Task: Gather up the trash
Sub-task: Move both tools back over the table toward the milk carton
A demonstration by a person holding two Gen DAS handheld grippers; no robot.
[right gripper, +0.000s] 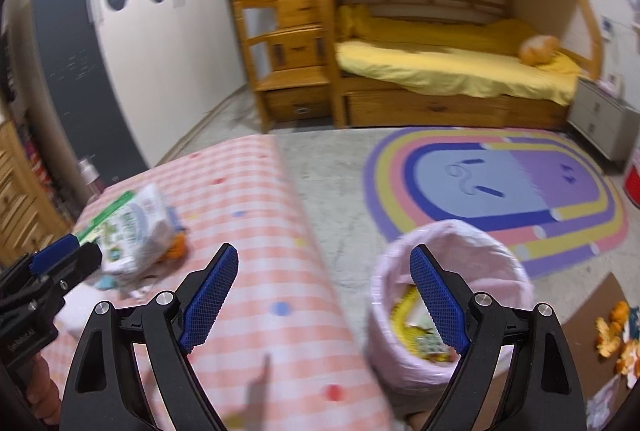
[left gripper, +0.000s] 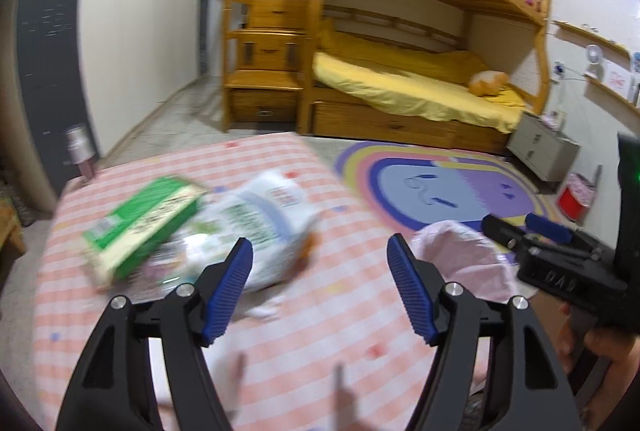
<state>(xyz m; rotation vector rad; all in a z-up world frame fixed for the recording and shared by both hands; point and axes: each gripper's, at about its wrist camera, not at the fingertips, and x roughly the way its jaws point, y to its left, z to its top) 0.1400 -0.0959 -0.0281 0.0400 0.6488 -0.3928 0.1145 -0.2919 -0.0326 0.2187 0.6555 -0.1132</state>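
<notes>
Trash lay in two places. On the pink checked mattress (left gripper: 280, 331), near its far left corner, a green carton (left gripper: 140, 227) rested beside and partly over a white printed wrapper bag (left gripper: 268, 227), with a small orange scrap (right gripper: 176, 249) at the bag's near end; all were blurred. Off the mattress's right edge, on the floor, stood a bin lined with a pink bag (right gripper: 452, 251), and yellow and printed wrappers (right gripper: 416, 331) were visible inside it. Orange peel (right gripper: 612, 327) lay on a brown board at the far right of the right wrist view.

Left gripper (left gripper: 320, 287) was released, its blue pads (left gripper: 228, 291) spread wide with nothing between them, positioned above the mattress just short of the white bag. Right gripper (right gripper: 324, 295) was likewise released and empty, jaws wide, straddling the mattress's right edge and the bin's rim. Each gripper appeared in the other's view, held by a hand (left gripper: 608, 347). A rainbow rug (right gripper: 500, 187) and a wooden bunk bed (right gripper: 440, 71) lay beyond.
</notes>
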